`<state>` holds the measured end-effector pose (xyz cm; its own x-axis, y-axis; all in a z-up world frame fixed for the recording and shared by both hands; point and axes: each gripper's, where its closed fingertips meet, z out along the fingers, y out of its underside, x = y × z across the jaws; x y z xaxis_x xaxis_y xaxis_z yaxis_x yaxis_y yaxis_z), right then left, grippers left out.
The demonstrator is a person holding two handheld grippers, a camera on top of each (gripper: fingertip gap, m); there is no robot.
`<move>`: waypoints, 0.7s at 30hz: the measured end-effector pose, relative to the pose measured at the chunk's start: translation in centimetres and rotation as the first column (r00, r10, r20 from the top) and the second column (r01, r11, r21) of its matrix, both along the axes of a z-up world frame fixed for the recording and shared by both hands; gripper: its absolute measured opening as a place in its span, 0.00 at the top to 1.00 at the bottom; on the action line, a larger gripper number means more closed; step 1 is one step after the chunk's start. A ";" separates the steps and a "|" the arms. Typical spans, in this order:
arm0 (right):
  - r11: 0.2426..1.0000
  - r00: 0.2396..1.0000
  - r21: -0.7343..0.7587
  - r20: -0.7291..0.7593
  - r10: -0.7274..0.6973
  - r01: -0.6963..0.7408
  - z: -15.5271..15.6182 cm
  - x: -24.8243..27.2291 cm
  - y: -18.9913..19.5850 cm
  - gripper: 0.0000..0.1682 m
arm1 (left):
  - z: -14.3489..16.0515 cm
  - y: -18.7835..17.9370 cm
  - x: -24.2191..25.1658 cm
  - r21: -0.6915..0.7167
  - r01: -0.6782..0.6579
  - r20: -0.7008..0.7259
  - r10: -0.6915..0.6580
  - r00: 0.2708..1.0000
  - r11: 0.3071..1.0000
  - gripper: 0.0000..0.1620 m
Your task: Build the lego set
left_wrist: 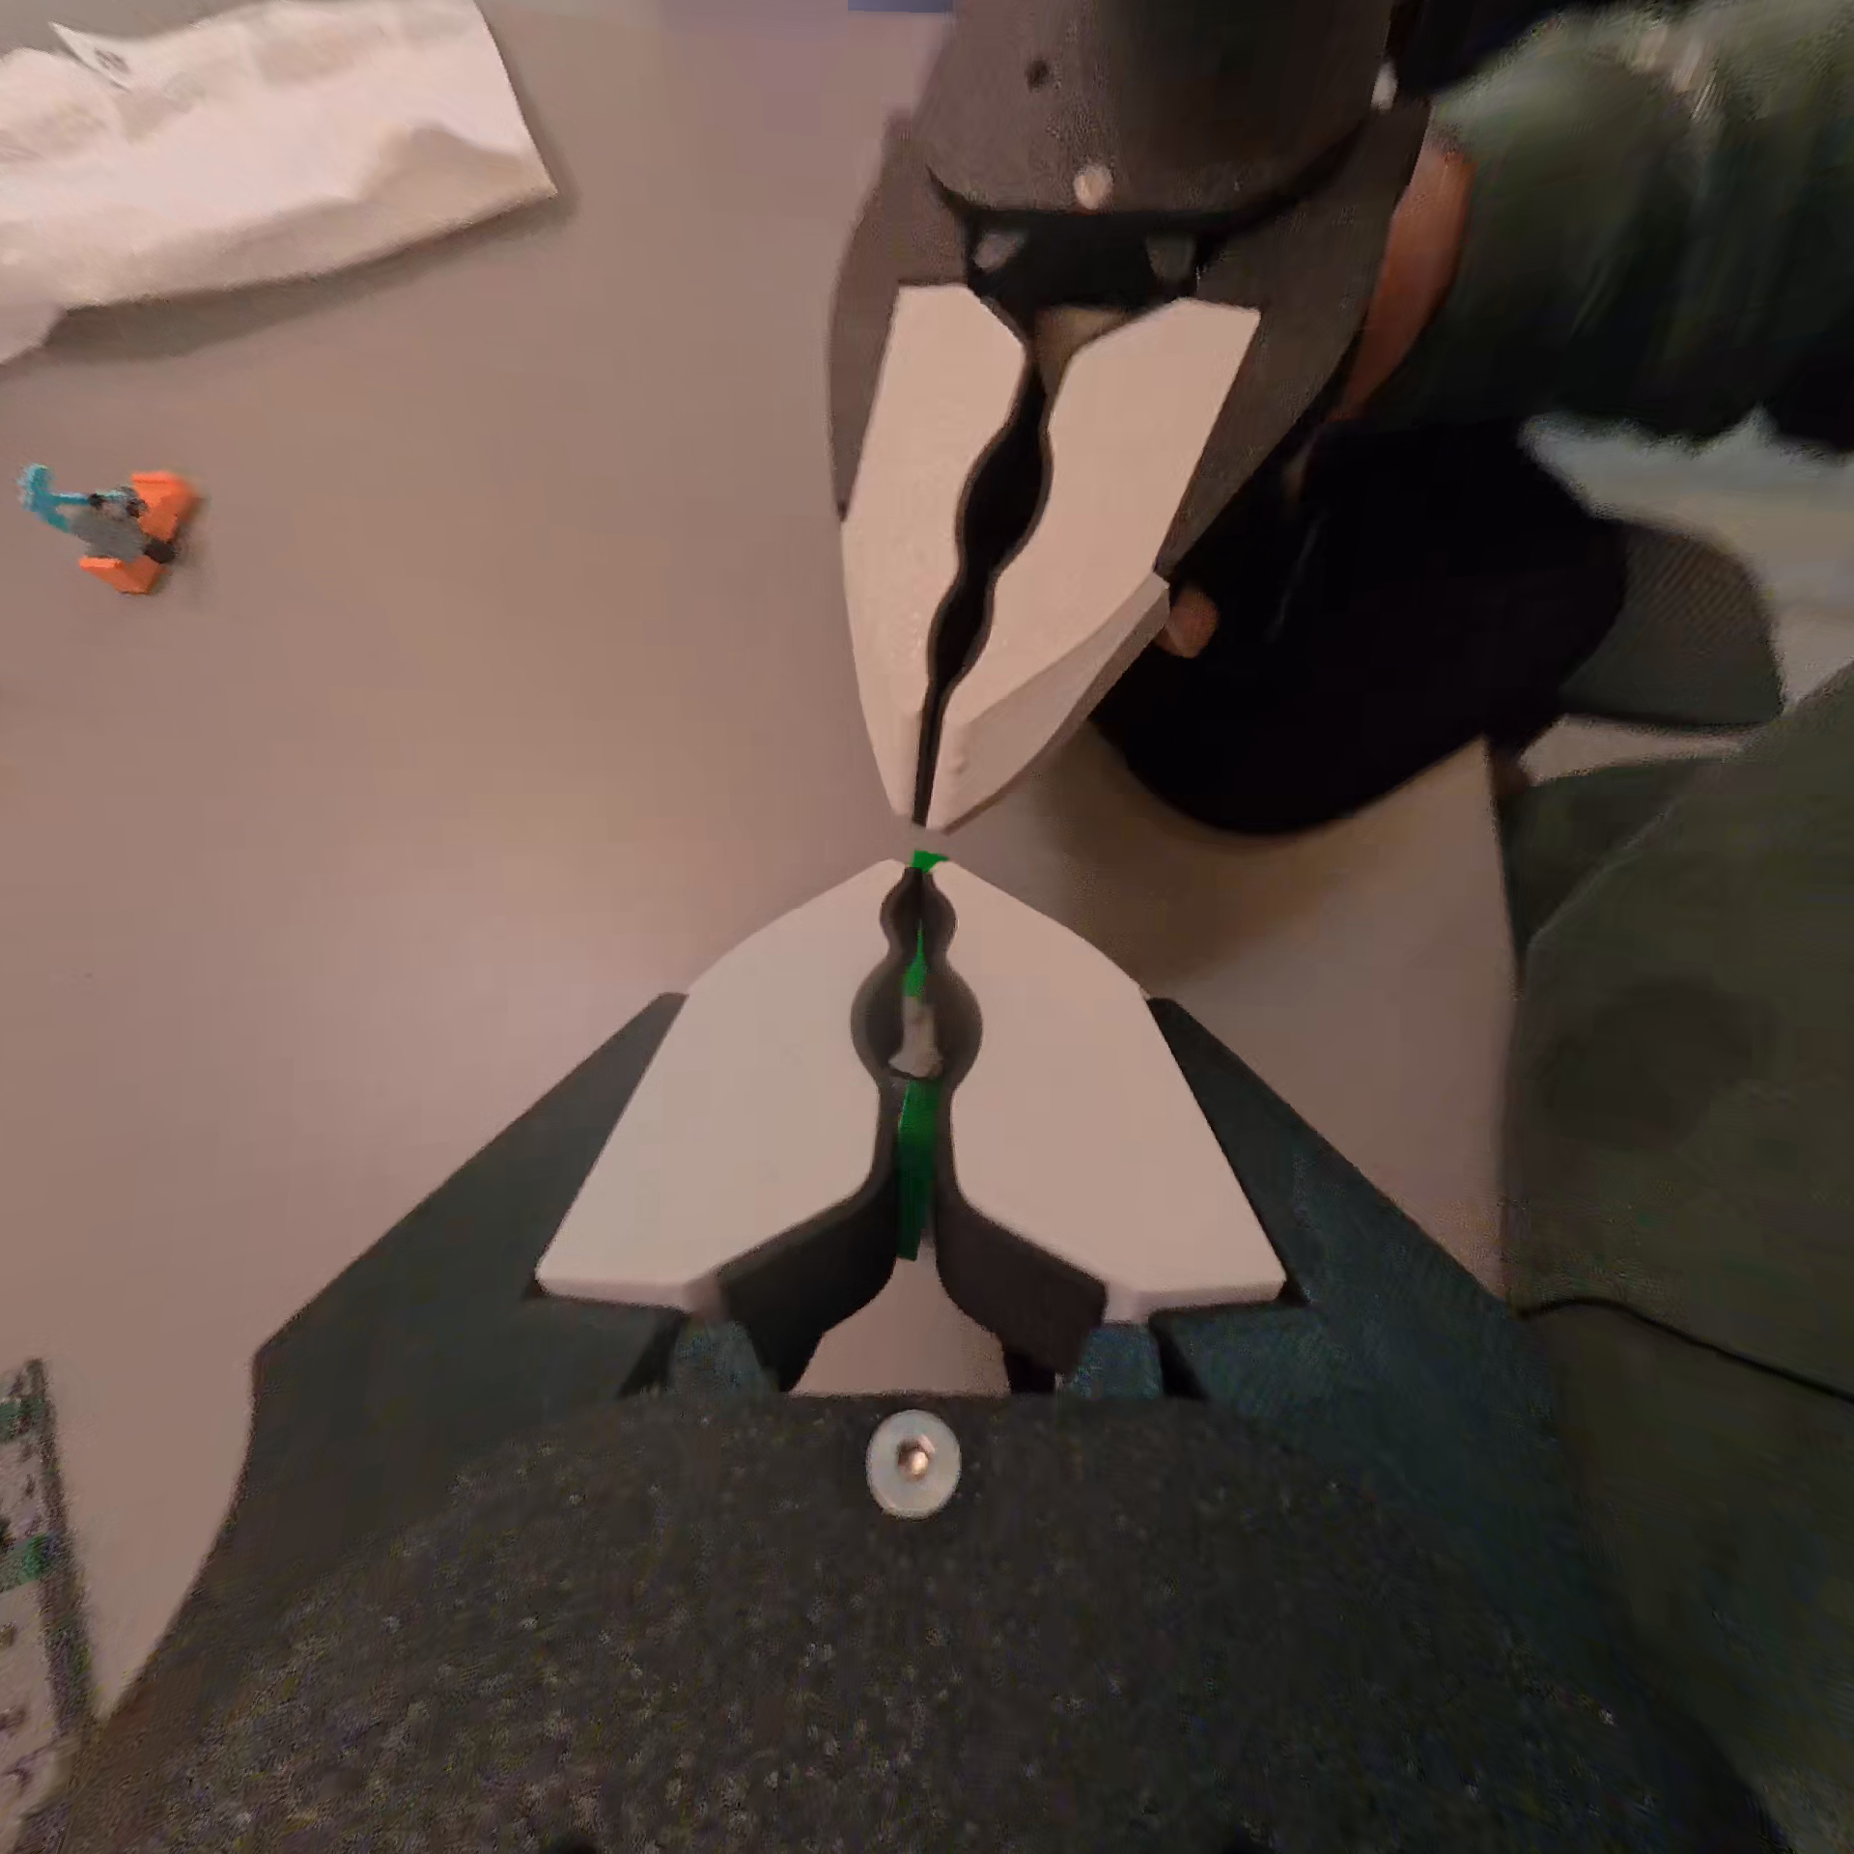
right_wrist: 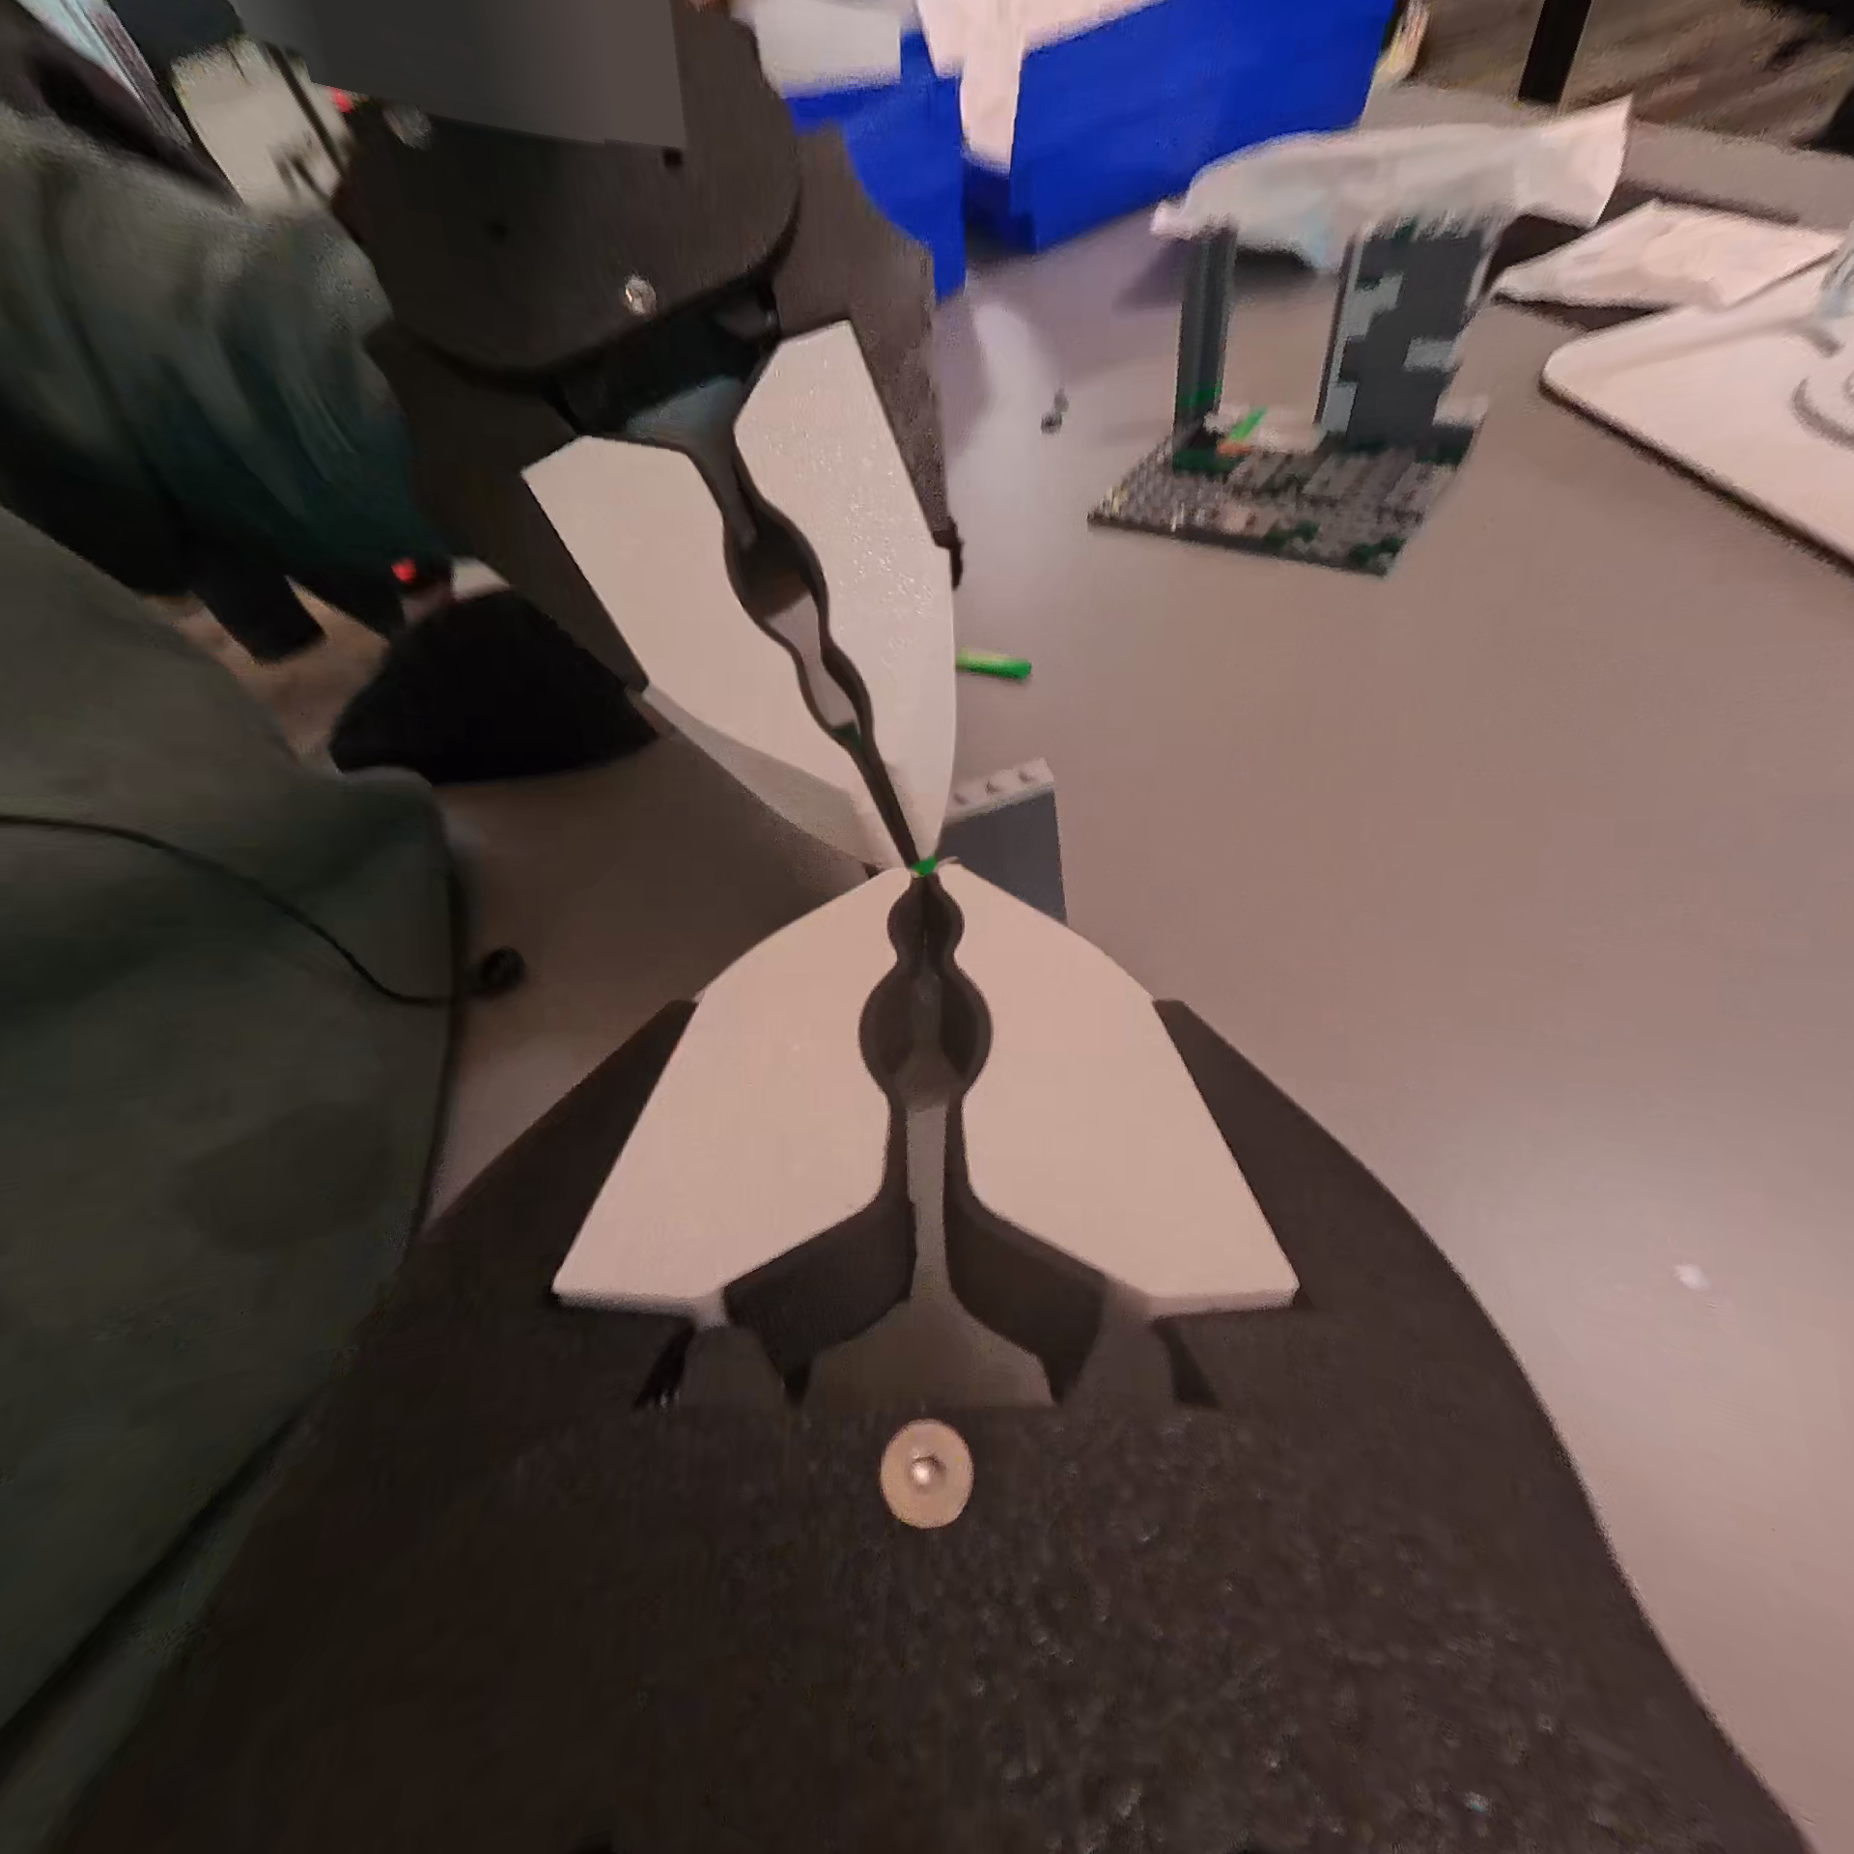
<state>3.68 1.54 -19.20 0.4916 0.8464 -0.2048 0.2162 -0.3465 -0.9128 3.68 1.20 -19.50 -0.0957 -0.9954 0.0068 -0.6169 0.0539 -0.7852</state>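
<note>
In the left wrist view my left gripper (left_wrist: 918,875) is shut on a thin green lego piece (left_wrist: 915,1174) that runs along the slot between the jaws, with a small whitish bit in the round hollow. Its green tip pokes out in front. My right gripper (left_wrist: 925,818) comes in from above, shut, its tips a hair short of the green tip. In the right wrist view my right gripper (right_wrist: 923,879) is shut and meets the left gripper (right_wrist: 915,853) tip to tip, with a speck of the green piece (right_wrist: 925,865) at the junction.
A small orange, teal and grey lego assembly (left_wrist: 110,527) and a white paper bag (left_wrist: 251,150) lie at the left. A dark baseplate (right_wrist: 1254,522) with dark towers (right_wrist: 1405,331), a loose green piece (right_wrist: 993,664), a grey plate (right_wrist: 1003,803), a blue box (right_wrist: 1104,120). A person's green sleeve (left_wrist: 1655,201). My left and right fingertips are right by each other. Left tips and right tips are each some 25 cm from the dark baseplate (right_wrist: 1254,522).
</note>
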 end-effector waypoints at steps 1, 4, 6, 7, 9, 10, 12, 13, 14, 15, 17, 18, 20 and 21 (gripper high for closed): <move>1.000 1.000 0.021 -0.007 -0.010 0.010 0.4 0.6 0.1 1.00 | 0.7 0.4 -0.3 -0.022 -0.025 0.032 0.026 0.999 0.999 1.00; 0.998 0.998 0.064 0.061 0.022 -0.026 -0.1 1.7 -0.6 1.00 | 1.7 1.3 -2.0 -0.008 -0.079 0.078 0.080 0.994 0.997 1.00; 0.996 0.995 0.068 0.090 0.050 -0.057 -0.9 1.7 -1.0 0.92 | 1.3 1.1 -3.3 -0.009 -0.084 0.078 0.085 0.993 0.996 1.00; 0.997 0.993 0.062 0.113 0.043 -0.050 -1.4 1.5 -0.9 0.66 | 0.8 0.9 -3.9 -0.002 -0.078 0.072 0.078 0.994 0.997 1.00; 0.995 0.978 0.065 0.196 0.067 -0.081 -2.7 1.0 -0.8 0.61 | -0.5 0.5 -4.7 0.010 -0.065 0.044 0.064 0.997 0.998 0.89; 0.991 0.974 0.101 0.219 0.065 -0.089 -2.9 0.7 -0.5 0.64 | -1.2 0.6 -5.0 0.019 -0.069 0.026 0.069 0.997 0.997 0.79; 0.984 0.968 0.133 0.238 0.082 -0.116 -3.0 0.1 -0.2 0.69 | -2.2 0.7 -5.3 0.046 -0.058 0.008 0.058 0.998 0.997 0.77; 0.983 0.965 0.134 0.245 0.092 -0.127 -3.1 -0.2 0.0 0.72 | -2.4 0.9 -5.4 0.055 -0.059 0.011 0.058 0.998 0.997 0.77; 0.981 0.960 0.128 0.259 0.107 -0.144 -3.3 -0.4 0.0 0.77 | -2.7 1.1 -5.4 0.058 -0.057 0.007 0.057 0.998 0.997 0.77; 0.980 0.953 0.121 0.278 0.118 -0.156 -3.5 -0.6 0.0 0.82 | -2.9 1.2 -5.4 0.064 -0.051 0.001 0.051 0.999 0.997 0.79; 0.981 0.945 0.128 0.312 0.099 -0.145 -3.7 -0.6 0.1 0.95 | -3.1 1.3 -5.4 0.081 -0.036 -0.004 0.036 0.999 0.996 0.84; 0.982 0.944 0.133 0.317 0.086 -0.135 -3.7 -0.7 0.0 0.95 | -3.3 1.4 -5.3 0.087 -0.028 -0.009 0.029 1.000 0.996 0.87; 0.988 0.945 0.132 0.327 0.027 -0.074 -3.6 -0.6 0.1 0.95 | -3.4 1.9 -5.2 0.089 -0.026 -0.006 0.027 1.000 0.996 0.93; 0.991 0.943 0.133 0.332 -0.015 -0.031 -3.6 -0.6 0.2 0.96 | -3.4 2.1 -5.1 0.091 -0.028 -0.004 0.029 1.000 0.995 0.93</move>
